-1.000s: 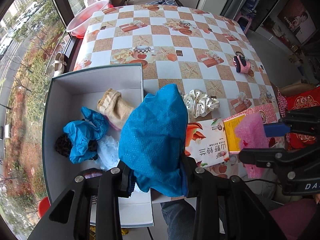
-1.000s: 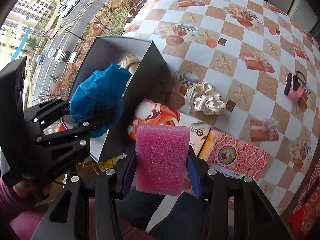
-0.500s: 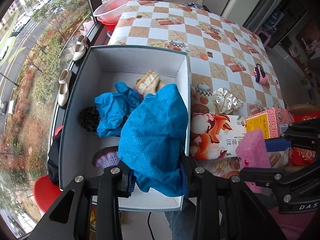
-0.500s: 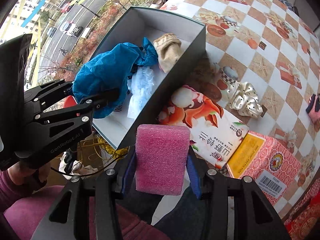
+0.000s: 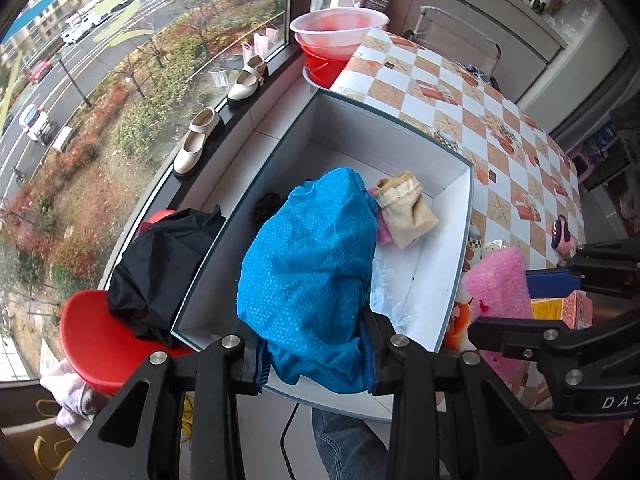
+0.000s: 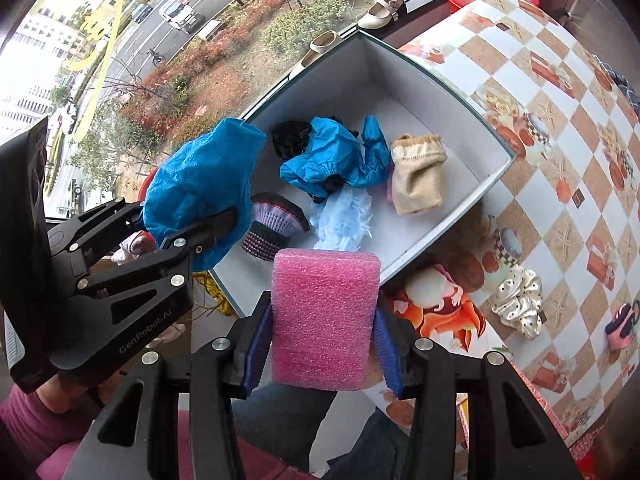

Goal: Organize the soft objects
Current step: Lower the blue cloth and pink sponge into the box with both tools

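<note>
My left gripper (image 5: 312, 354) is shut on a blue cloth (image 5: 308, 276) and holds it over the near end of the white open box (image 5: 456, 256); the cloth also shows in the right wrist view (image 6: 196, 188). My right gripper (image 6: 324, 344) is shut on a pink foam block (image 6: 324, 316), held just outside the box's near right corner; the block also shows in the left wrist view (image 5: 498, 288). Inside the box (image 6: 408, 84) lie a crumpled blue cloth (image 6: 336, 156), a beige sock (image 6: 418, 178), a light blue fluffy piece (image 6: 344, 220), a black item (image 6: 290, 138) and a striped knit piece (image 6: 270, 230).
On the checkered table (image 6: 560, 128) lie a cream scrunchie (image 6: 520, 304), a printed carton (image 6: 436, 312) and a small pink item (image 6: 620, 326). A red stool with black cloth (image 5: 156, 272) stands left of the box. Shoes (image 5: 198, 140) sit on the window sill, with a pink basin (image 5: 340, 28) beyond.
Both grippers have moved left toward the box with their loads. The blue cloth now hangs over the box's near end, and the pink block is at its near right corner.
</note>
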`<state>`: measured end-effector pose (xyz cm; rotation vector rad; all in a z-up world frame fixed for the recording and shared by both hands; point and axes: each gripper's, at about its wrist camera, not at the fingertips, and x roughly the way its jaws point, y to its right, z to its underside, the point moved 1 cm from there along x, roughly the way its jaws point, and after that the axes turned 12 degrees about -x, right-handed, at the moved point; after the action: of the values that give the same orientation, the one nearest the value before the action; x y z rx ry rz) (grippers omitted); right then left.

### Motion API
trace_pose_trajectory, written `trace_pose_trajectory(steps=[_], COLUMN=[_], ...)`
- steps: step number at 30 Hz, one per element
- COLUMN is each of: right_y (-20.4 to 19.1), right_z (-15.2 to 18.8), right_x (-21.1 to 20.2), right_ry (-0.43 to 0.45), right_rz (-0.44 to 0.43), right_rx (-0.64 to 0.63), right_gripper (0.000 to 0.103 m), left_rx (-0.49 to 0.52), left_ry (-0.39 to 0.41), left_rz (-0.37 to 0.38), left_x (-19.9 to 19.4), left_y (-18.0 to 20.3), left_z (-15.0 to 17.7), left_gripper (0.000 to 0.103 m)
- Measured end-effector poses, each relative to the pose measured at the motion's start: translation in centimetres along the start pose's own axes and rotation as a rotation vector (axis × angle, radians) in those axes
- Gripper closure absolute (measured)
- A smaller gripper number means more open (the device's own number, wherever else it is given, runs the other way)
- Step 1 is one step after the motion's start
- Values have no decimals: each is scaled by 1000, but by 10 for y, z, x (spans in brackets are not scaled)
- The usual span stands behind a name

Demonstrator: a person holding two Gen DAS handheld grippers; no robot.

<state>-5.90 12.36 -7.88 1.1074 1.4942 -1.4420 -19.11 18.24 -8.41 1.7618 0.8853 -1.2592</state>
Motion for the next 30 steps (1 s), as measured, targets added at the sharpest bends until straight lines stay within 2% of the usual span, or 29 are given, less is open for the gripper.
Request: trace_pose_trajectory(steps=[5,16,30], right_y=[-4,-1,6], right_z=[-21,-50,-48], right_x=[5,15,10], right_ry=[-35,-72,-65], right_rz=[0,-10,-14], right_rx=[-55,-98,-76], right_gripper=[55,55,55], left_rx=[-76,-89,-81], left_ry=[20,36,32], left_rz=[2,-19,-21], left_x=[-5,-9,-8], left_y=[-8,-2,9], left_z=[6,11,9], left_gripper=[65,65,65])
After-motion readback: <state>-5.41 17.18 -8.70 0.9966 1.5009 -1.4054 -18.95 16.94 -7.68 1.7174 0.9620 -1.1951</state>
